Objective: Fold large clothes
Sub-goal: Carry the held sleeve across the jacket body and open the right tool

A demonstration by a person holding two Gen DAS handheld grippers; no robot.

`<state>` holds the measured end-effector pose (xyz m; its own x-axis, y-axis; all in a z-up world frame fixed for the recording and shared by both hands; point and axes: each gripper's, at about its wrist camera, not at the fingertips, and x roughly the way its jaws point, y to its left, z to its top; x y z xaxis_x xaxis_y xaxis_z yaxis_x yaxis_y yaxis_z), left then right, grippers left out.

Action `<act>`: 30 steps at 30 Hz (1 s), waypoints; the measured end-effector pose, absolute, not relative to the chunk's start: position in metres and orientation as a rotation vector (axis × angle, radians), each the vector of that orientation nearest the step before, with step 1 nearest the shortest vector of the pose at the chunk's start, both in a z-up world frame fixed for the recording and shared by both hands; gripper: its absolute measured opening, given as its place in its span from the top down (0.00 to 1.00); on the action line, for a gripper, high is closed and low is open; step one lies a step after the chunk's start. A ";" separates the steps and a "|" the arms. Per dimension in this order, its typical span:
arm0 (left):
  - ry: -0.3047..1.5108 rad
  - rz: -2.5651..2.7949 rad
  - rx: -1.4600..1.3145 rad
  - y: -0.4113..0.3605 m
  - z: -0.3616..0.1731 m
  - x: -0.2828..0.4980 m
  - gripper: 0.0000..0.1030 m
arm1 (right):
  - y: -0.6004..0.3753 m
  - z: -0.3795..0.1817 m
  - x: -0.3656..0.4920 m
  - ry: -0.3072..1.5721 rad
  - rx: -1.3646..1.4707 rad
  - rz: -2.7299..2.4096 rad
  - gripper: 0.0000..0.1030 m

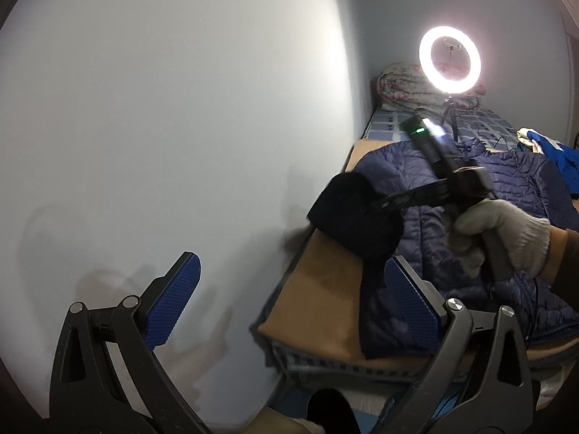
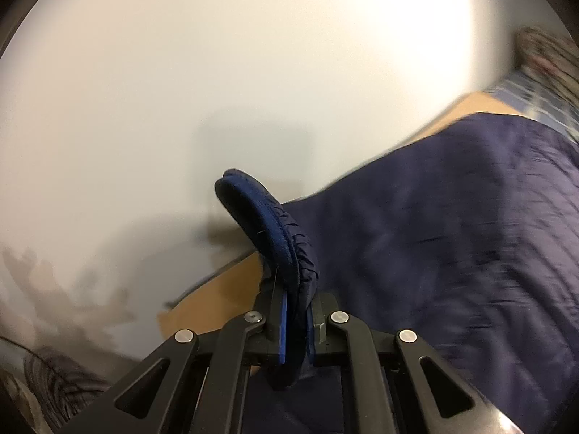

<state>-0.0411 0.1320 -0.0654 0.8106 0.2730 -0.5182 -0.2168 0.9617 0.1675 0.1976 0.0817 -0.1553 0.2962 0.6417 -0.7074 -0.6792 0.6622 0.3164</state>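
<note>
A navy quilted jacket (image 1: 506,181) lies spread on a tan cloth-covered bed (image 1: 325,289). In the left wrist view my left gripper (image 1: 293,303) stands open near the bed's corner, with nothing between its blue pads. A gloved hand (image 1: 506,235) holds my right gripper (image 1: 380,204), which is shut on the jacket's dark cuff (image 1: 354,213) and lifts it above the bed. The right wrist view shows the same grip: the right gripper (image 2: 295,311) pinches the folded navy cuff (image 2: 267,224), and the rest of the jacket (image 2: 452,235) trails off blurred to the right.
A white wall (image 1: 163,108) runs close along the bed's left side. At the far end stand a lit ring light (image 1: 449,58) on a small tripod and a folded patterned blanket (image 1: 401,86). A bright blue garment (image 1: 564,166) lies at the right edge.
</note>
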 end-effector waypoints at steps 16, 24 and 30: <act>0.614 0.023 0.071 0.037 -0.054 0.104 0.00 | -0.121 -0.133 0.273 0.829 0.144 0.520 0.95; 0.666 0.028 0.079 0.014 -0.074 0.128 0.00 | -0.223 -0.155 0.309 0.792 0.195 0.319 0.95; 0.669 0.007 0.112 -0.004 -0.076 0.139 0.00 | -0.284 -0.180 0.319 0.788 0.249 0.130 0.95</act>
